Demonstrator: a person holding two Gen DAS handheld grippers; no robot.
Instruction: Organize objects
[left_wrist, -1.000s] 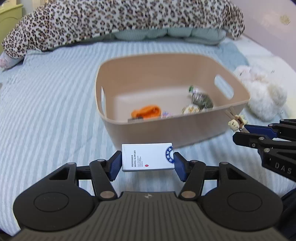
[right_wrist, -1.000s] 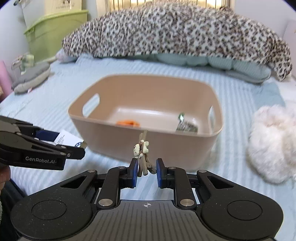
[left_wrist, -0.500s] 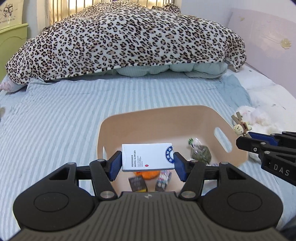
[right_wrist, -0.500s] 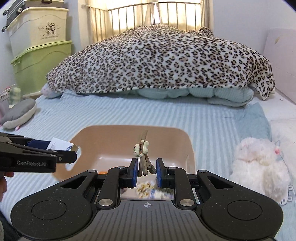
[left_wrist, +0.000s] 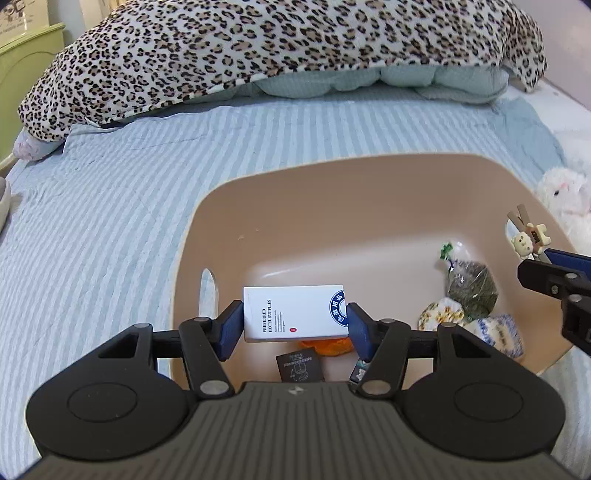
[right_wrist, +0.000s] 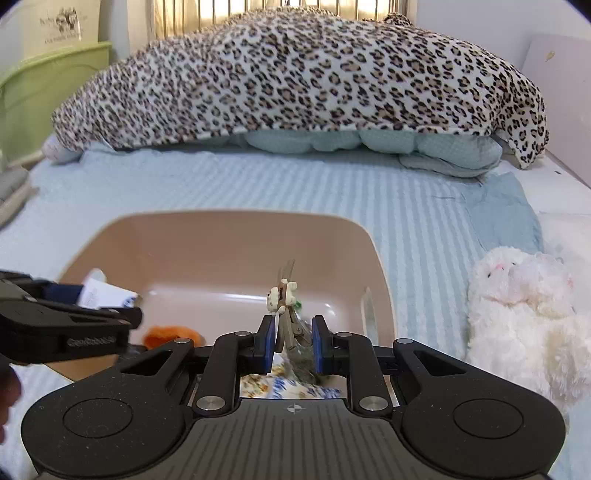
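My left gripper (left_wrist: 294, 319) is shut on a white box printed "Preferred Hotel Supplies" (left_wrist: 294, 313) and holds it above the tan plastic bin (left_wrist: 332, 192). My right gripper (right_wrist: 293, 341) is shut on a wooden clothespin with a small bear figure (right_wrist: 282, 297), also above the bin (right_wrist: 221, 236); the clip shows in the left wrist view (left_wrist: 528, 236) too. Inside the bin lie an orange item (right_wrist: 171, 334), a green snack bag (left_wrist: 471, 284), small patterned packets (left_wrist: 441, 314) and a black packet (left_wrist: 300, 365).
The bin sits on a blue striped bedsheet (left_wrist: 110, 206). A leopard-print blanket (right_wrist: 295, 81) lies across the back over a teal quilt. A white plush toy (right_wrist: 524, 306) lies right of the bin. A green storage box (right_wrist: 44, 96) stands at the far left.
Both grippers rose from in front of the bin's near wall and moved forward over it, then dipped toward its inside. Each keeps its object.
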